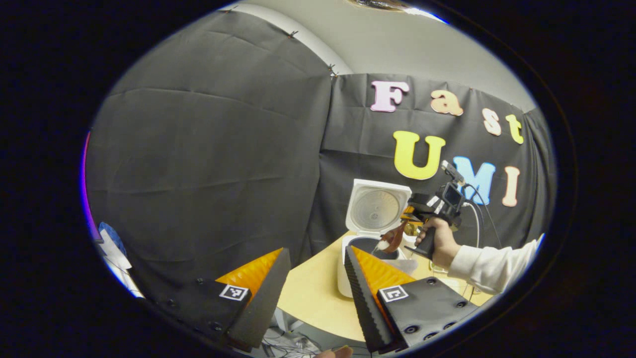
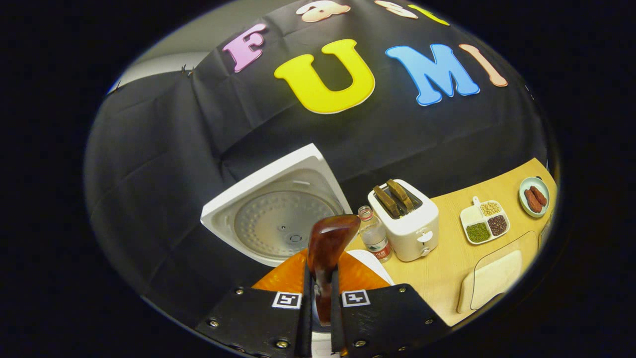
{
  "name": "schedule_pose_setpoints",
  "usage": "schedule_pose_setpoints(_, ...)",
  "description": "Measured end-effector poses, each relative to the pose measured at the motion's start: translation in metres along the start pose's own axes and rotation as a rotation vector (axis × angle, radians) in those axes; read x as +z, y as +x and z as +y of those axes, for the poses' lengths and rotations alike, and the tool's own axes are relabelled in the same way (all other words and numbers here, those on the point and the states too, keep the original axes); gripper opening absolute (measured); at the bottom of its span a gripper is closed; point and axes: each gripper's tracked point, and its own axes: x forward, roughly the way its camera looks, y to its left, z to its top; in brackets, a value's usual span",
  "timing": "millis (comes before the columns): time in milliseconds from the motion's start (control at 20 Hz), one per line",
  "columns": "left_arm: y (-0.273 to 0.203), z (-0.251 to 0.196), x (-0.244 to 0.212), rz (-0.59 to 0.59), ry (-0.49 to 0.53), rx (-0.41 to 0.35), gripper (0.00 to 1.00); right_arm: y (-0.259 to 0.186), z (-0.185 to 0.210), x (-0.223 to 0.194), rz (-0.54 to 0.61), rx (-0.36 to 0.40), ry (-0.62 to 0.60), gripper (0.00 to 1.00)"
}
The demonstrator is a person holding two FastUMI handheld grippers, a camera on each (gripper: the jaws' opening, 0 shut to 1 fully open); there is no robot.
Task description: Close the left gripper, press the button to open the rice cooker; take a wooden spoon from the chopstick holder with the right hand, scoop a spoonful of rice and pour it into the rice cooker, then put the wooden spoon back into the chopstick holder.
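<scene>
Left gripper [image 1: 313,293] is just hanging with its fingers spread wide apart. Right gripper [image 2: 321,303] has its fingers pinched in tight (nearly touching), gripped by a hand [image 1: 443,244] in a white sleeve [image 1: 497,266].

The white rice cooker [image 1: 358,258] sits on the surface, its lid [image 2: 278,209] swung upright and open. The dark brown wooden spoon [image 2: 328,248] is tilted above its pot, white rice [image 1: 382,244] at the bowl.

Black cloth [image 1: 208,149] drapes the booth's walls, a pale wall [image 1: 397,44] rising above it; a light wooden table [image 2: 447,268] stands below.
</scene>
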Motion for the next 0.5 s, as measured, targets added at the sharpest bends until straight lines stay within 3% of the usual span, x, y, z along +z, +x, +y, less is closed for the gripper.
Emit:
schedule_pose_setpoints(50, 0.001, 0.005, -0.003, 0.005, -0.004, 0.007, 0.8, 0.009, 0.002, -0.005, 0.004, -0.012, -0.053, 0.15)
schedule_pose_setpoints(300, 0.011, 0.014, -0.012, 0.023, -0.026, 0.023, 0.81, 0.02, 0.013, -0.018, -0.007, -0.019, -0.279, 0.15)
schedule_pose_setpoints(350, 0.015, 0.014, -0.007, 0.022, -0.028, 0.022, 0.87, 0.02, 0.015, -0.018, -0.019, -0.018, -0.327, 0.16)
schedule_pose_setpoints(400, 0.016, 0.013, -0.007, 0.02, -0.029, 0.021, 0.81, 0.02, 0.019, -0.017, -0.033, -0.016, -0.388, 0.15)
schedule_pose_setpoints(500, 0.016, 0.01, -0.009, 0.022, -0.028, 0.017, 0.81, 0.017, 0.03, -0.016, -0.065, -0.006, -0.521, 0.15)
